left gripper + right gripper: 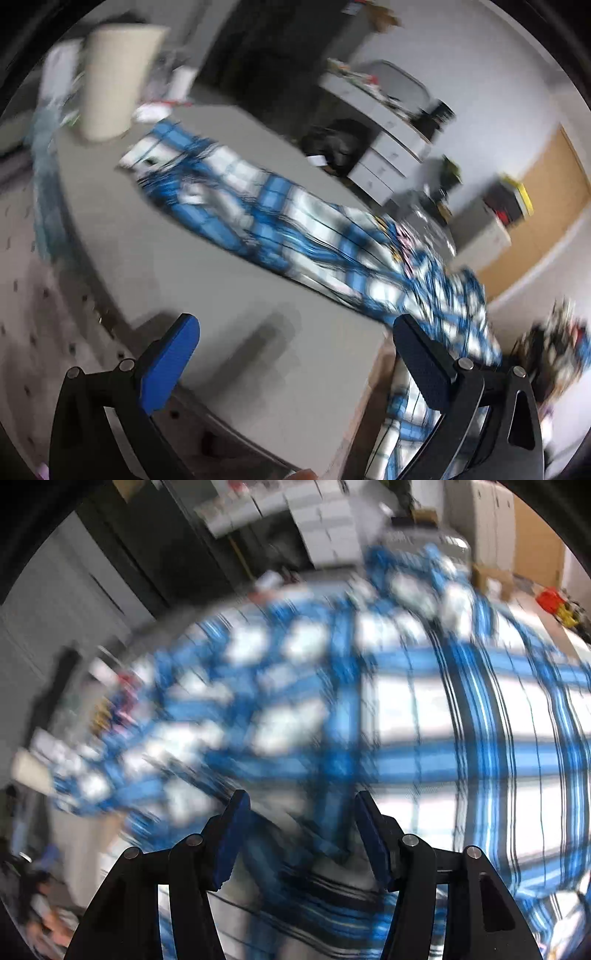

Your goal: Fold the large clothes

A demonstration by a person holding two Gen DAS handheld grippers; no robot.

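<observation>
A blue and white plaid garment [280,210] lies stretched across the grey table [155,236], one end hanging off the right front corner. My left gripper [295,332] is wide open and empty above the table's near edge, its right finger close to the hanging cloth. In the right wrist view the same plaid garment [424,716] fills most of the frame, blurred by motion. My right gripper [301,808] is open just over the cloth, with fabric showing between and below the fingers; nothing is pinched.
A beige cylindrical bin [114,77] stands at the table's far left corner with small items beside it. White drawer units [388,147], a dark bag [336,144] and cabinets stand beyond the table. A pile of clothes [554,347] is at the right.
</observation>
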